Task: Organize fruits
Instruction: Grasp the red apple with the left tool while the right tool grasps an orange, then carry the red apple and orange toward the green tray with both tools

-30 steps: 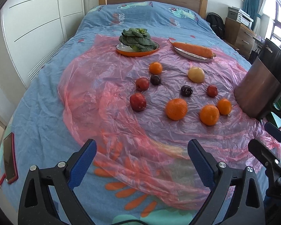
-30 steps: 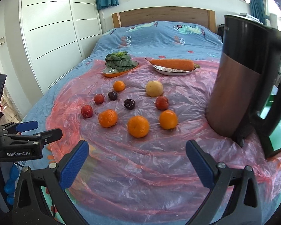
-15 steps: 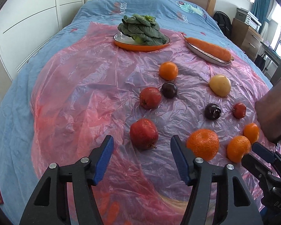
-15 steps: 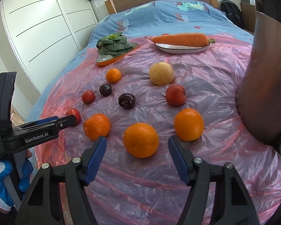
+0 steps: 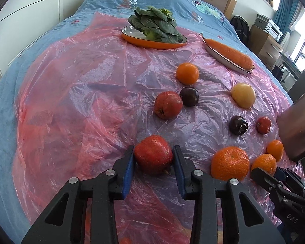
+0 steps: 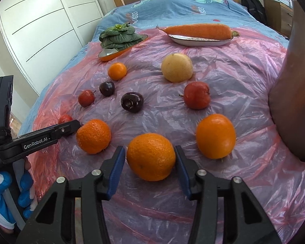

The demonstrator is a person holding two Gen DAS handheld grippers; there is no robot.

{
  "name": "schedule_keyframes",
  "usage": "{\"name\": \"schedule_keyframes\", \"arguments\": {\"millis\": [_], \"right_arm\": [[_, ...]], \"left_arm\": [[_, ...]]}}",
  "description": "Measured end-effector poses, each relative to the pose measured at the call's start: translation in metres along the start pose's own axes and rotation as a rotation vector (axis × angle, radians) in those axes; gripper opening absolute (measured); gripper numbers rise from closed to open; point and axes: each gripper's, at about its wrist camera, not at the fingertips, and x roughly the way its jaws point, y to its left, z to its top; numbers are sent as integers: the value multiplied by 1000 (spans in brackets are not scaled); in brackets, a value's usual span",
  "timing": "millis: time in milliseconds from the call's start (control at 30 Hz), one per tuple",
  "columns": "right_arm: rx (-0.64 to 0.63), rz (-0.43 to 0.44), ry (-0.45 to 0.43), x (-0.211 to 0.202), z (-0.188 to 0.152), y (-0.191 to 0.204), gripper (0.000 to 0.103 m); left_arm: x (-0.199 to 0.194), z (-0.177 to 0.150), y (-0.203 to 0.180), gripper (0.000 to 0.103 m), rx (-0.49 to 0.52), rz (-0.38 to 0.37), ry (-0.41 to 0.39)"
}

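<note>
Several fruits lie on a pink plastic sheet on the bed. My left gripper is shut on a red apple that rests on the sheet. My right gripper straddles an orange; its blue pads sit at the orange's two sides, with a thin gap at the left pad. Other oranges, red apples, dark plums and a yellow fruit lie around.
An orange dish with leafy greens and a white dish with a carrot stand at the far side. A brown kettle stands at the right. White wardrobe doors line the left.
Both grippers moved forward and down to the fruits and narrowed. The left one closed on the red apple; the right one closed in around the orange.
</note>
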Motion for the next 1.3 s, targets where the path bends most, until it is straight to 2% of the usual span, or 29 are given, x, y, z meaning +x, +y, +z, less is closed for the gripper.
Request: {"name": "schedule_keyframes", "arguments": {"millis": [67, 400, 667, 1000, 1300], "right_arm": [[-6, -5, 3, 2, -1, 0, 56], [9, 7, -15, -1, -2, -4, 53], [43, 43, -14, -18, -6, -1, 53], [48, 81, -49, -77, -17, 9, 53], [60, 66, -101, -155, -36, -5, 53]], "left_arm": [[0, -1, 0, 31, 6, 2, -5], [-8, -2, 2, 30, -11, -3, -35], [-38, -9, 4, 30, -28, -11, -51], [-97, -26, -20, 30, 38, -14, -54], [-152, -48, -75, 30, 119, -89, -44]]}}
